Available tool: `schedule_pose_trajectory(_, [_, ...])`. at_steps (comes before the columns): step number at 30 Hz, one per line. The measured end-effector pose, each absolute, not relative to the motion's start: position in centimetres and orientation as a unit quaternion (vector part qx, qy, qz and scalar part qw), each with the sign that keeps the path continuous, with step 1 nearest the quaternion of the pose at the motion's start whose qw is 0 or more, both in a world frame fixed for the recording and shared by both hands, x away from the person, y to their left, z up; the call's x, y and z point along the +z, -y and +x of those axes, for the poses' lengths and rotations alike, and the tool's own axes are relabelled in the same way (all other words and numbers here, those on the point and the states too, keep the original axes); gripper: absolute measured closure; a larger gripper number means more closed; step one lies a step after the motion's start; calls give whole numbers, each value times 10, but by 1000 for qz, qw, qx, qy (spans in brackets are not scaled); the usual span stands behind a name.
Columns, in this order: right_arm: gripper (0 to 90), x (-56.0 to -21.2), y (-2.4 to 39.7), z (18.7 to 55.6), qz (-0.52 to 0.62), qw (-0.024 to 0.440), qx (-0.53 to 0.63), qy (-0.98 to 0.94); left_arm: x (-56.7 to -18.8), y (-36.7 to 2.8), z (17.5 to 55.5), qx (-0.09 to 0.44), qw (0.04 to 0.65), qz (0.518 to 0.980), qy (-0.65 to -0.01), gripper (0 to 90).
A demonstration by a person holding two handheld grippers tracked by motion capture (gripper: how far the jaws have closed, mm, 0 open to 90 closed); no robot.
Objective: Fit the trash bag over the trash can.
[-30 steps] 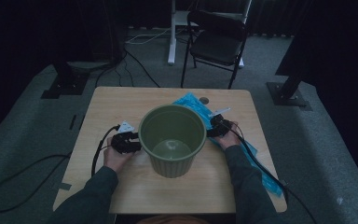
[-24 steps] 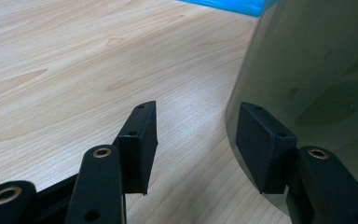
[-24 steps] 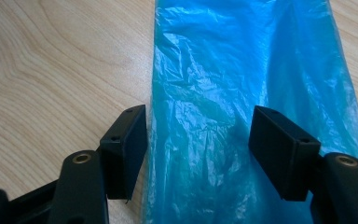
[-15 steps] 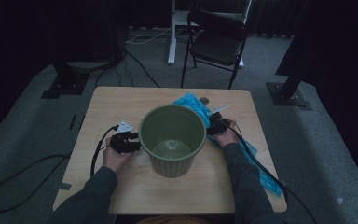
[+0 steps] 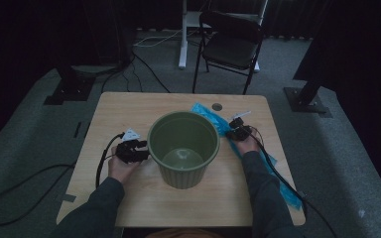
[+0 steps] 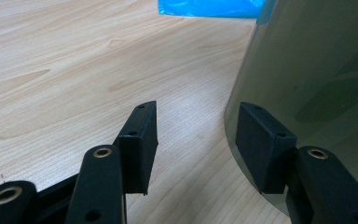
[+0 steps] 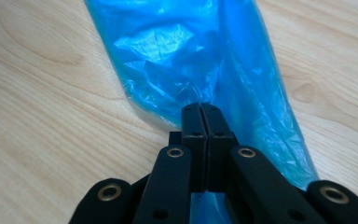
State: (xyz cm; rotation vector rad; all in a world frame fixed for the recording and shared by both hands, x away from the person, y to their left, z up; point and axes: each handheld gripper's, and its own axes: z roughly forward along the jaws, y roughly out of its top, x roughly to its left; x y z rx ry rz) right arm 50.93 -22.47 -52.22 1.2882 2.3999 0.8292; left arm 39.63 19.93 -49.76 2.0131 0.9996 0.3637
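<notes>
Right gripper (image 7: 200,109) jaws just pinched shut on bag (image 7: 186,56), running toward 12 o'clock; bin (image 5: 183,148) at 9, left gripper (image 6: 196,140) open.

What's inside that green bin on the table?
The green bin looks empty: its bare bottom shows, with nothing lying in it. Its near inner wall is hidden by the rim. A blue plastic bag lies on the table behind it, partly covered.

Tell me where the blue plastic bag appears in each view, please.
High view: blue plastic bag lies right of the green bin, running toward the table's near right corner.
Left gripper view: a blue strip at the top edge.
Right gripper view: centre, ahead of the tongs.
Shared landmark: the wooden table.
</notes>
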Motion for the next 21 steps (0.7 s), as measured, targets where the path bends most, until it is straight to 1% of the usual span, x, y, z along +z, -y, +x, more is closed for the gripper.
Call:
schedule_pose_trajectory(2, [898,-519,227,508,447,147,294,-832,-498,-199,396,144,420,802,-399,487])
schedule_pose_trajectory(3, [898,-507,234,504,442,151,306,-830,-497,-199,396,145,420,802,-398,486])
schedule_pose_trajectory(6, [899,-490,241,499,432,161,319,-828,-497,-199,395,145,421,803,-397,486])
schedule_pose_trajectory(8, [899,-485,242,498,429,164,322,-828,-497,-199,395,145,421,803,-397,486])
schedule_pose_trajectory(10, [899,-470,248,493,420,170,333,-827,-497,-199,395,144,422,803,-396,487])
schedule_pose_trajectory(13, [899,-457,251,487,410,174,342,-828,-496,-200,395,144,423,802,-397,486])
schedule_pose_trajectory(15, [899,-453,252,486,407,173,347,-827,-496,-200,395,144,423,802,-397,486])
schedule_pose_trajectory(16, [899,-443,253,481,397,174,356,-828,-497,-200,395,144,423,802,-397,487])
schedule_pose_trajectory(17, [899,-443,253,481,397,174,356,-828,-497,-200,395,144,423,802,-397,486])
schedule_pose_trajectory(21, [899,-424,254,472,381,168,380,-826,-497,-201,394,143,424,799,-401,486])
